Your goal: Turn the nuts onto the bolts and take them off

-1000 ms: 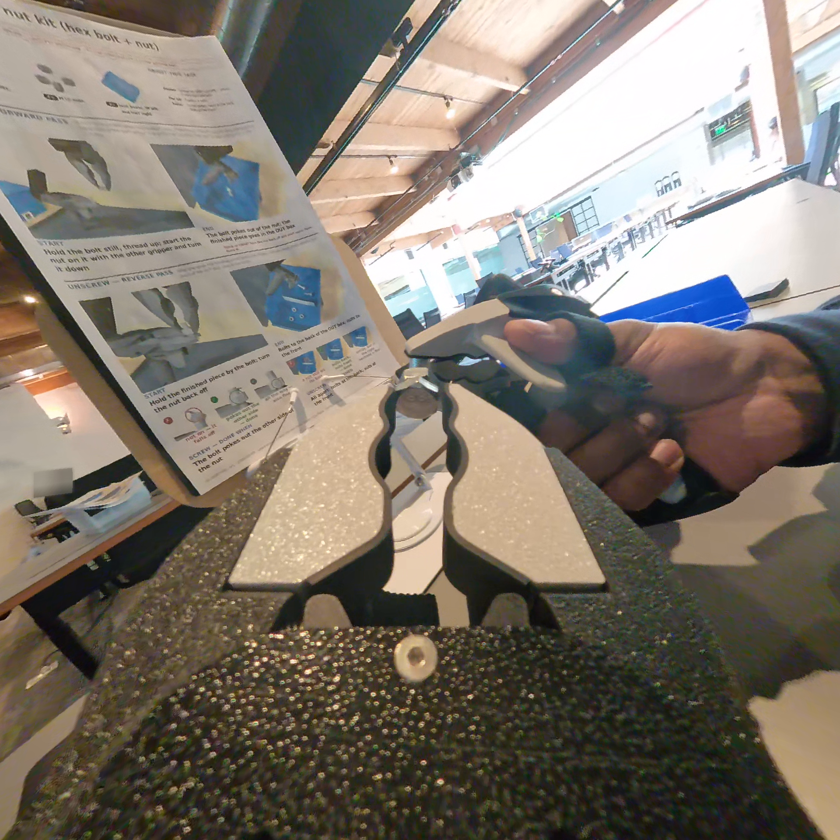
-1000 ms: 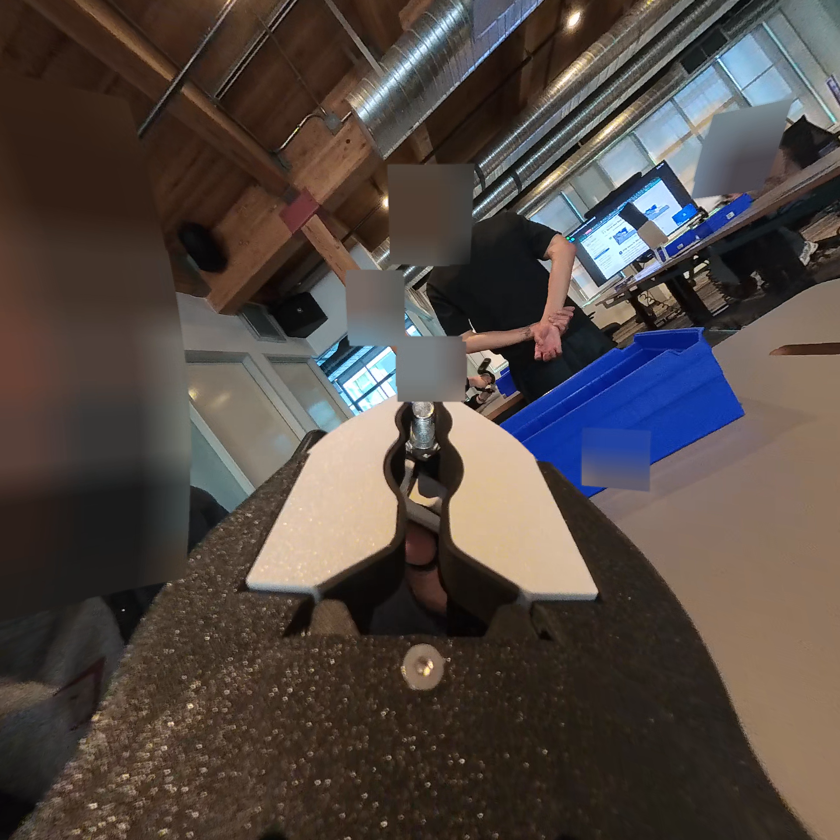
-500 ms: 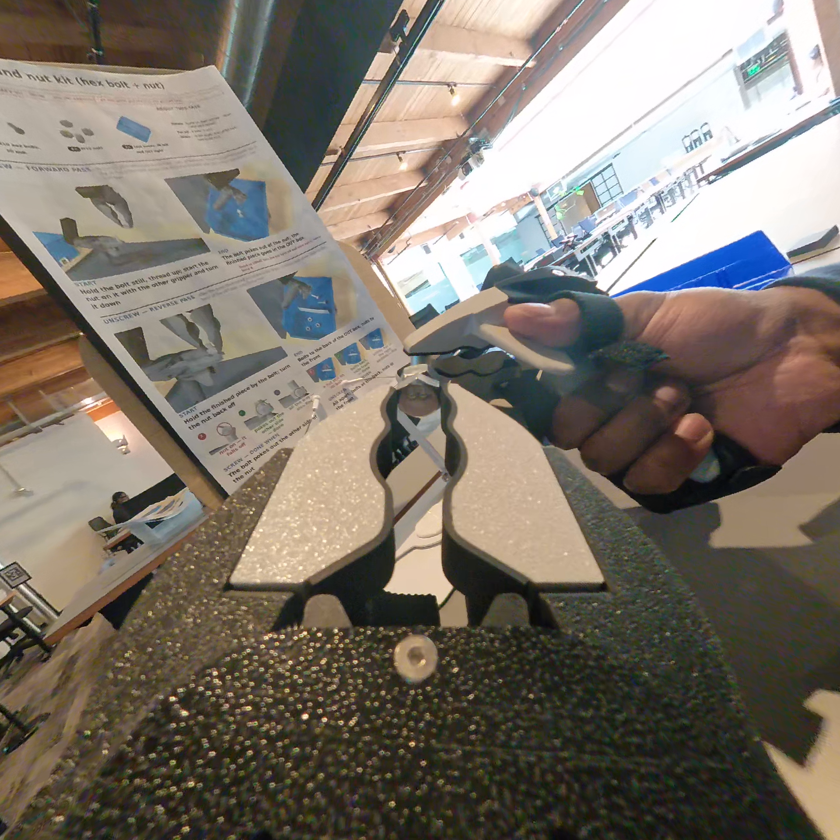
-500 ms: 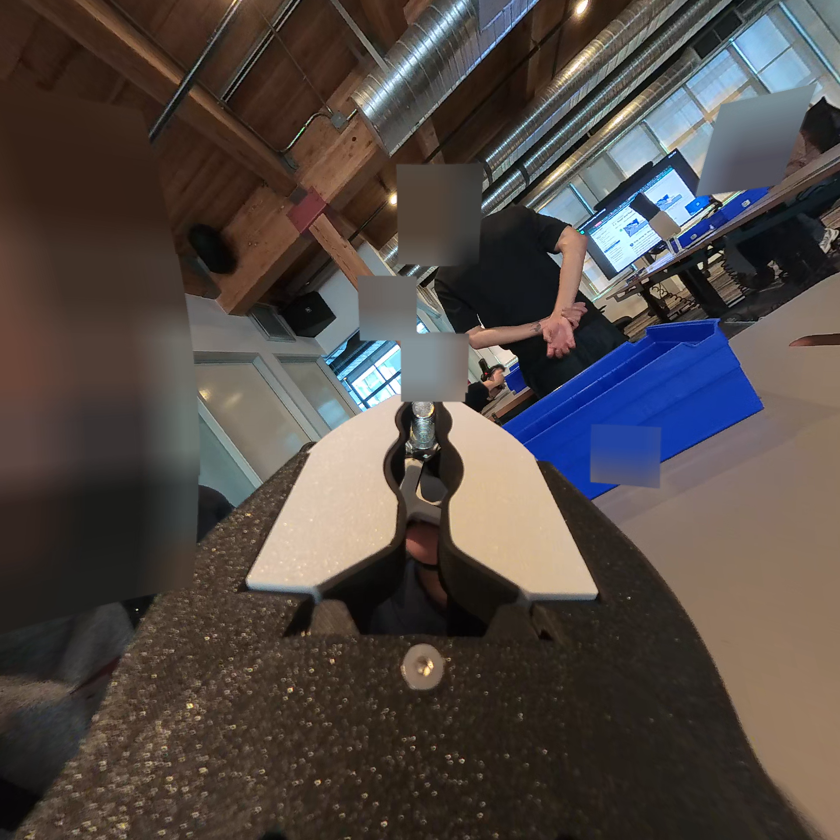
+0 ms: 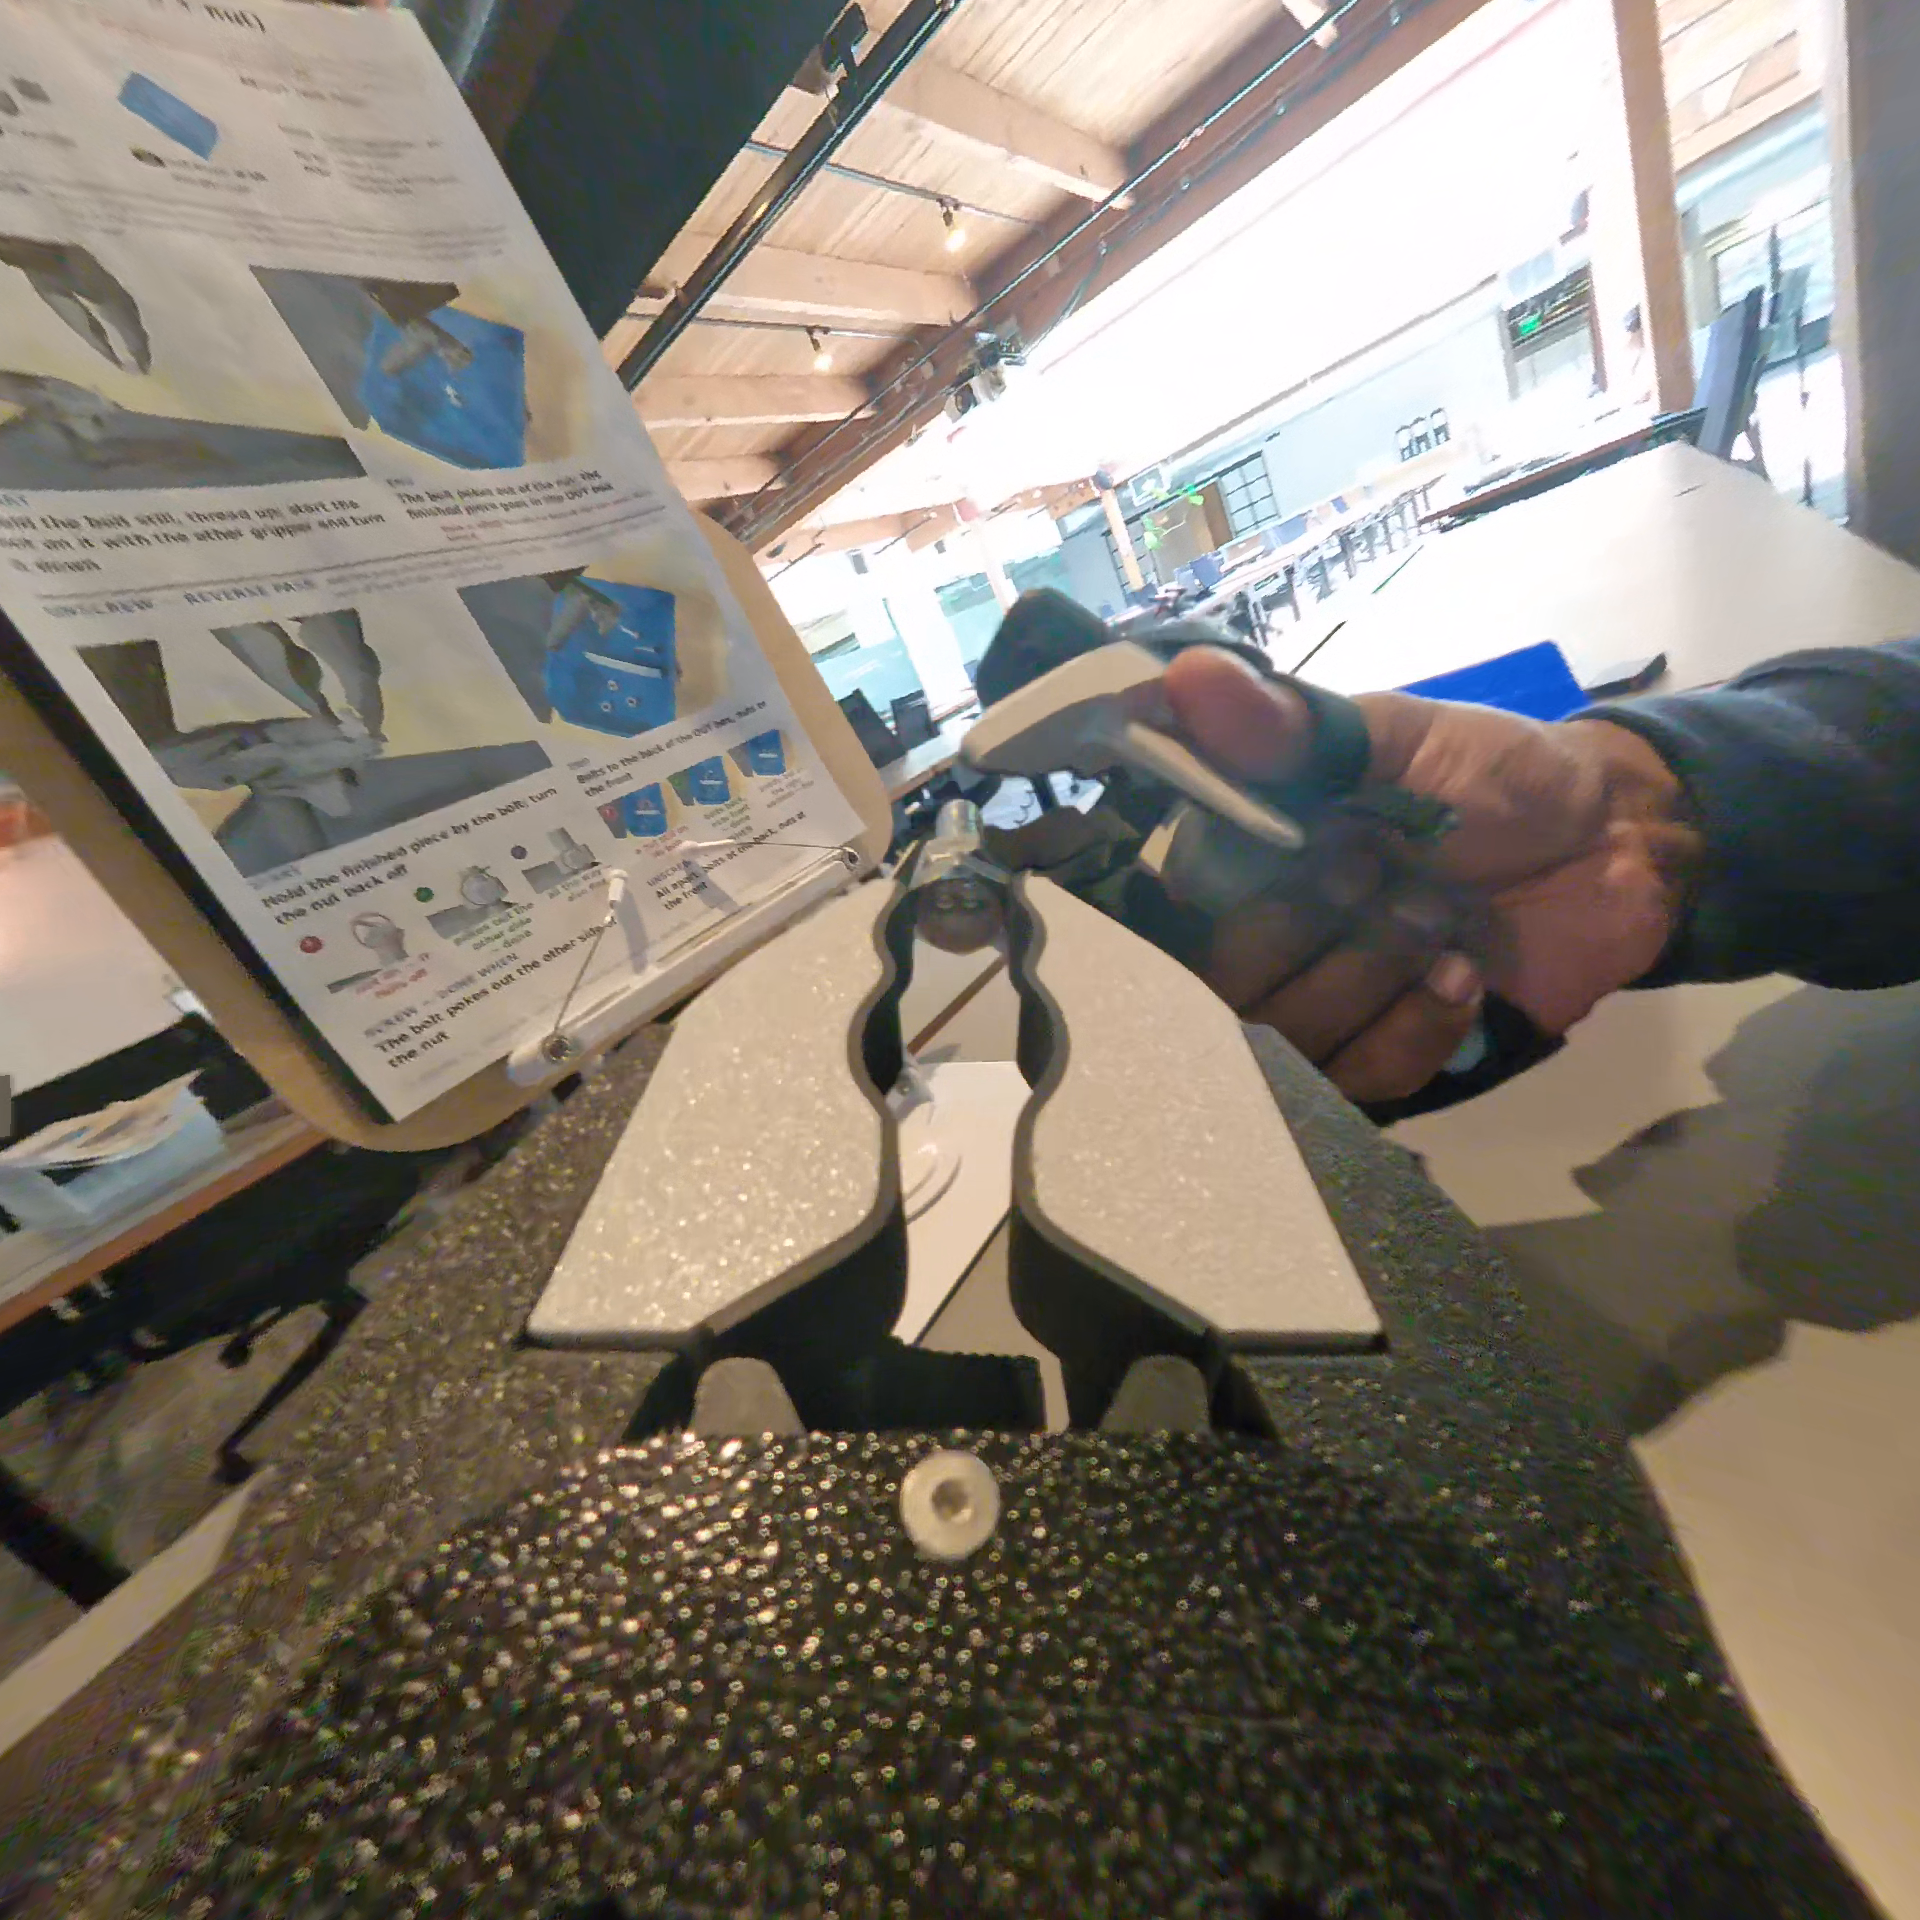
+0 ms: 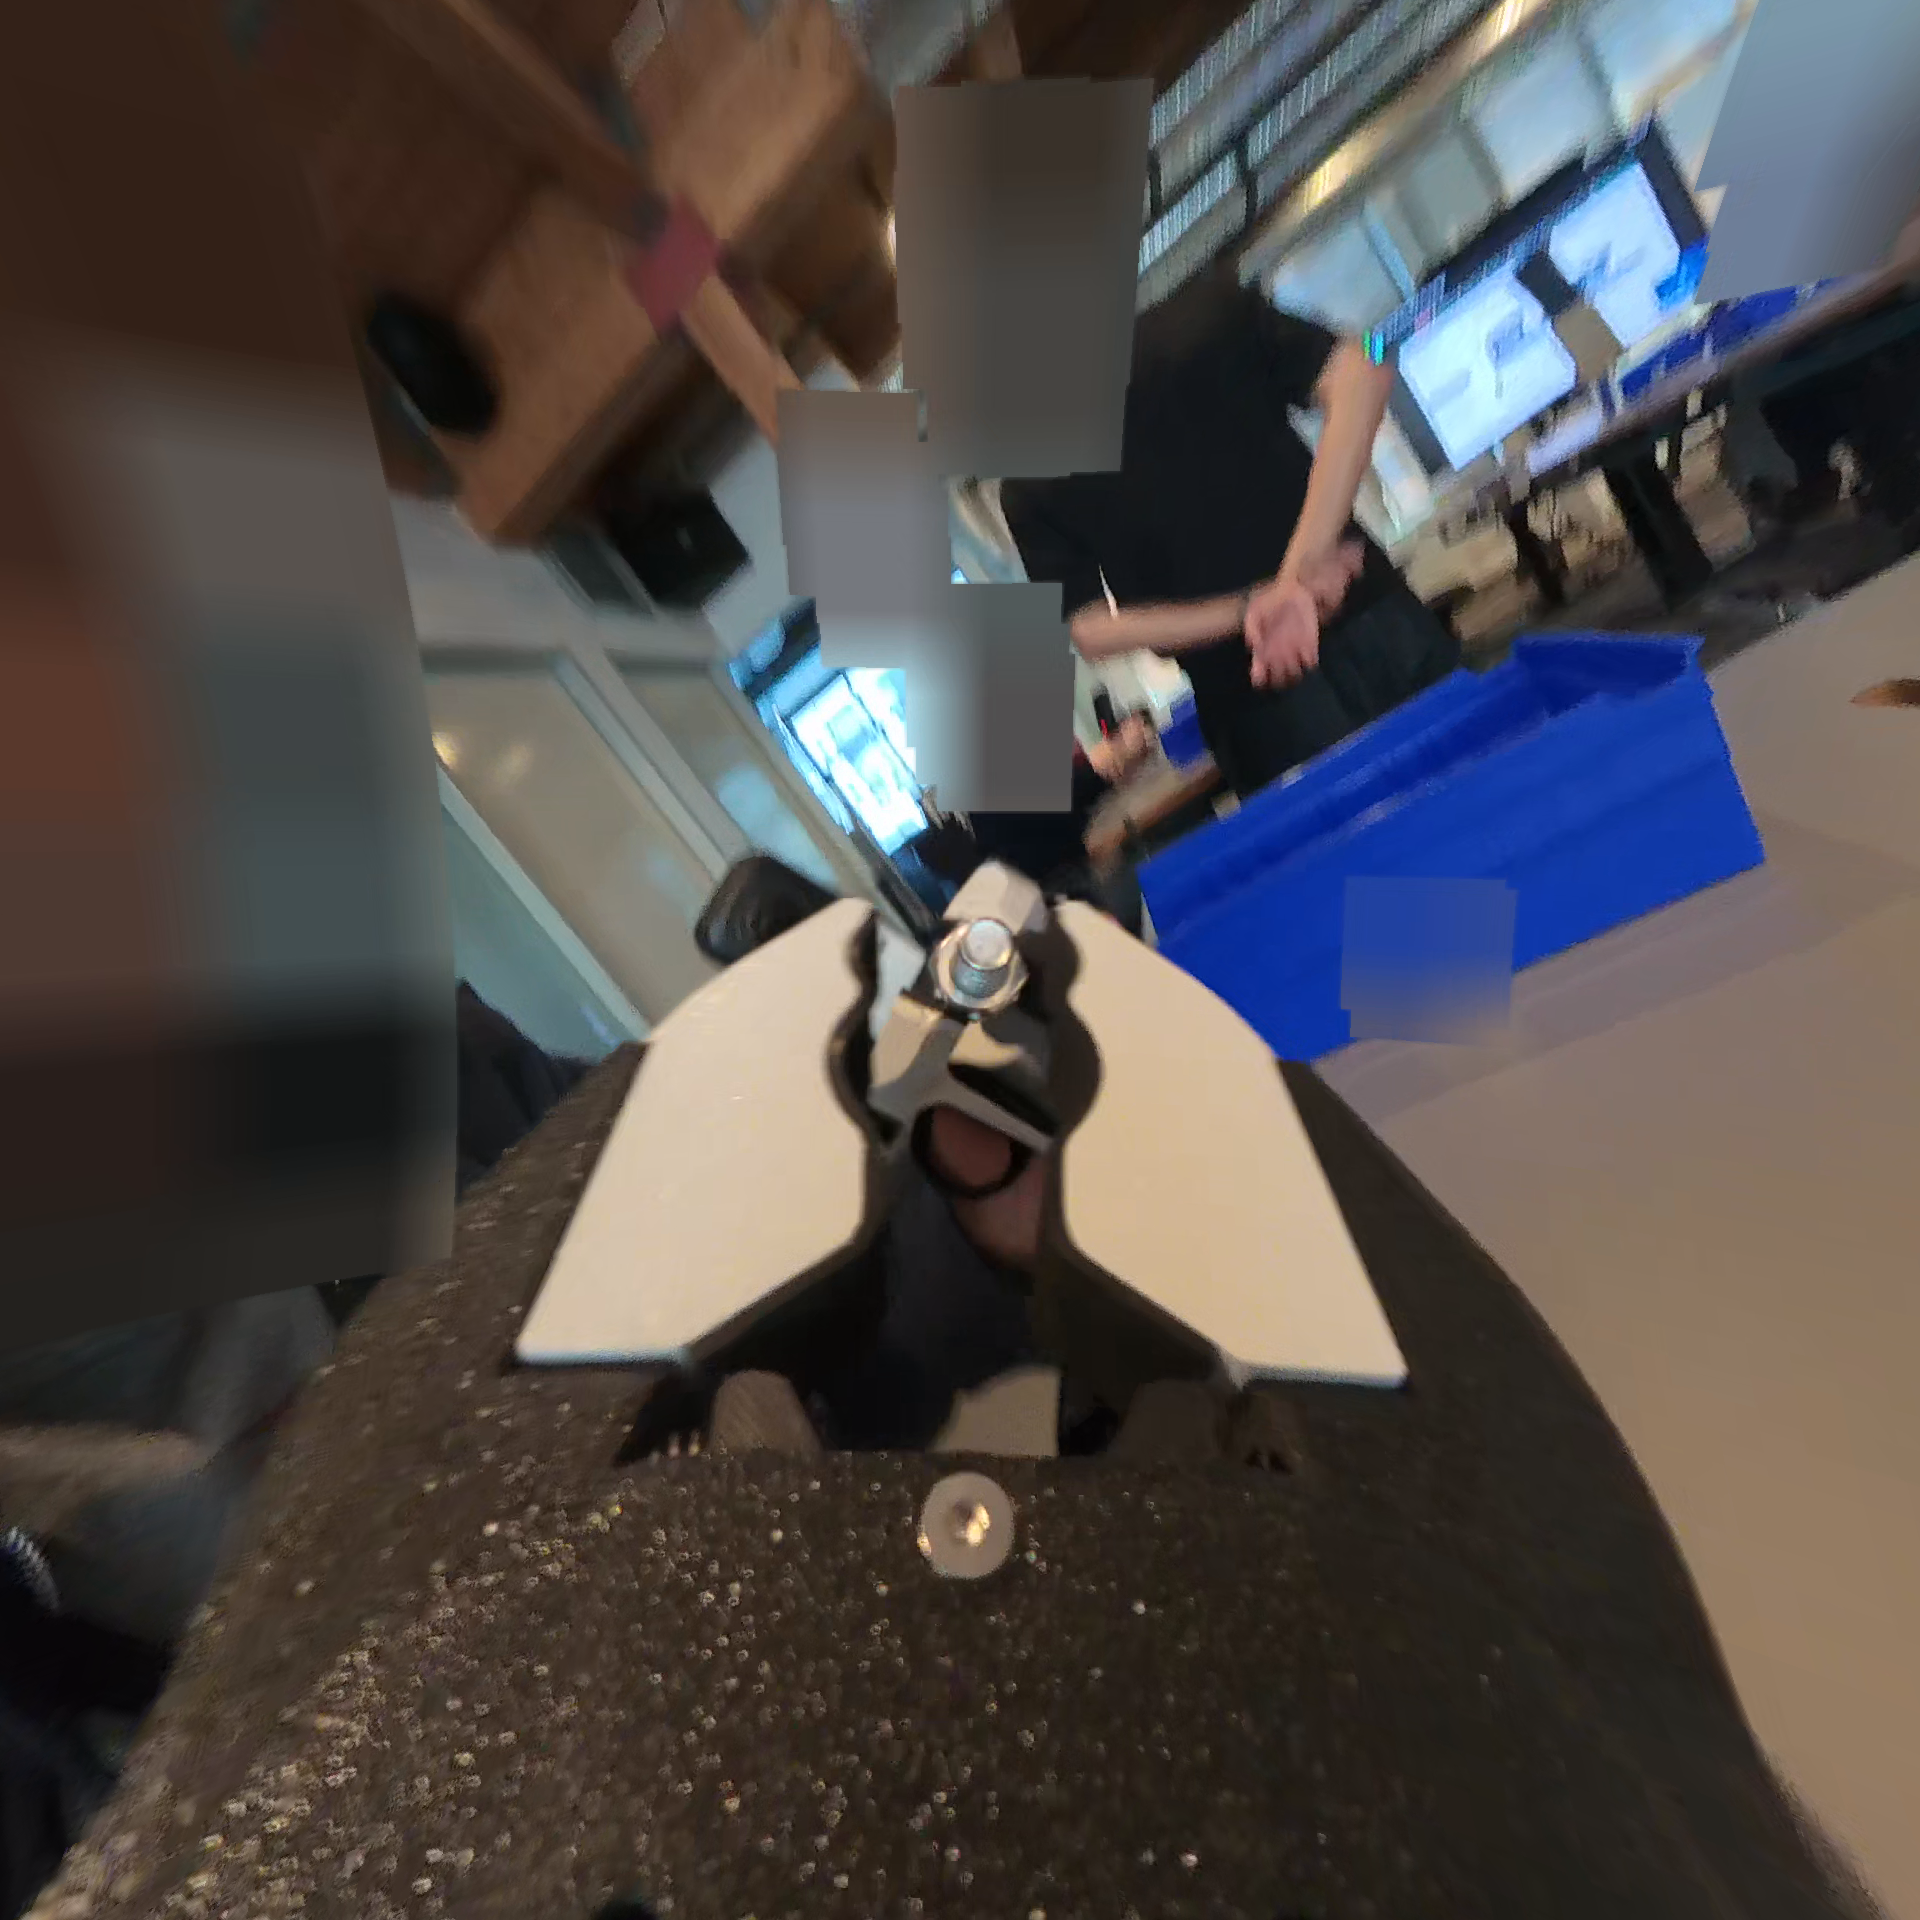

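Note:
My left gripper (image 5: pixel 956 894) is shut on the head of a steel bolt (image 5: pixel 951 925) and holds it in the air, pointing away. A hex nut (image 5: pixel 956 831) sits on its thread. In the right wrist view the nut (image 6: pixel 971 982) and the bolt's tip (image 6: pixel 982 948) face the camera between the jaws of my right gripper (image 6: pixel 966 935). Those jaws stand apart on either side of the nut. The left gripper's fingers (image 6: pixel 925 1039) show behind the nut. A hand (image 5: pixel 1455 862) holds the right gripper, whose upper finger (image 5: pixel 1049 717) lies over the bolt. The right wrist view is blurred.
A printed instruction sheet on a wooden board (image 5: pixel 312 520) stands close at the left. A blue bin (image 6: pixel 1455 831) sits on the grey table (image 6: pixel 1558 1247) to the right. A person in black (image 6: pixel 1195 520) stands behind it. The grippers are tip to tip, or close to it.
My right gripper has opened off the nut and tilted, so the bolt tip now faces its camera. The left gripper still holds the bolt and has shifted slightly.

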